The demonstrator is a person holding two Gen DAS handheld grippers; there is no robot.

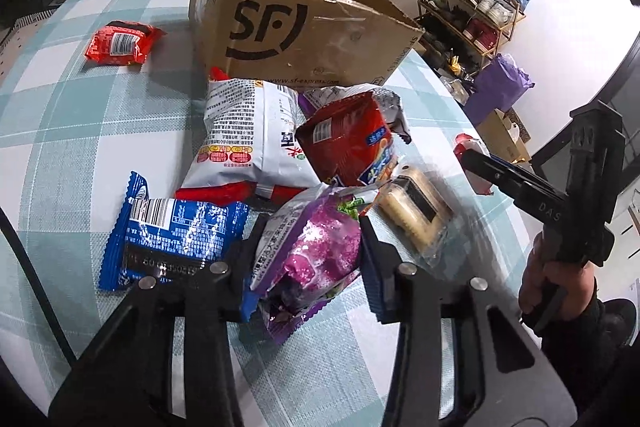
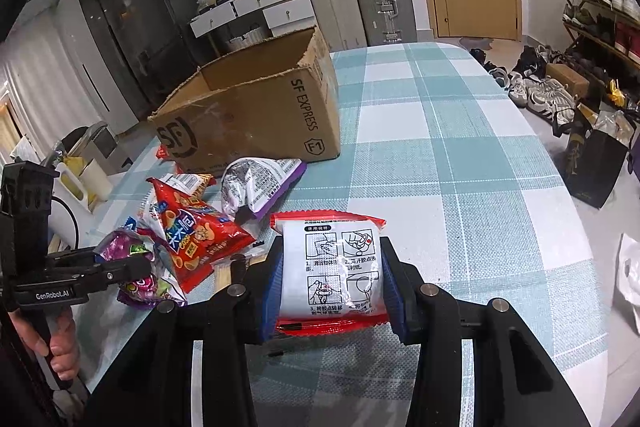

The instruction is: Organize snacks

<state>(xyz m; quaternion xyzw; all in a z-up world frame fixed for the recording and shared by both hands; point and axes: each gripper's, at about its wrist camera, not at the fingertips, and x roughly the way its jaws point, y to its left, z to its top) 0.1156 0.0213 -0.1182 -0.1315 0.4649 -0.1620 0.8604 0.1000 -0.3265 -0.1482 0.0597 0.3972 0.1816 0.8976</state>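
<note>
left gripper [image 1: 306, 247]: closed on the purple snack bag [image 1: 310, 251], pads pinching its crumpled sides so the foil bulges between them; the bag looks gripped low in the pile, seemingly so it can be drawn out without dragging its neighbours.
right gripper [image 2: 330, 277]: clamped on a red-edged white packet [image 2: 332, 273], printed panel facing up, blue pads pressing both long edges; it hangs just above the checked tablecloth [image 2: 460, 155], off to the side of the pile.
cardboard box [image 1: 296, 27]: open-topped, standing at the far side of the pile, flaps torn away; nothing shows inside from either view. it is likely where the snacks belong, being the only container on the table.
snack pile: a white chip bag [image 1: 244, 131] lies just in front of the box with a red crisp bag [image 1: 348, 143] leaning on it; a blue wrapper [image 1: 172, 235] lies flat just beside the left pads, and a clear biscuit tray [image 1: 416, 215] sits just beside the other pad.
stray: one small red packet [image 1: 120, 45] lies alone, well apart from the heap, beside the box.
progress: early, i'd say, since most snacks are out on the cloth.
next: both hands are loaded, so lifting toward the box opening seems the sensible move.
risk: the purple bag touches the red crisp bag and could tug it along.
</note>
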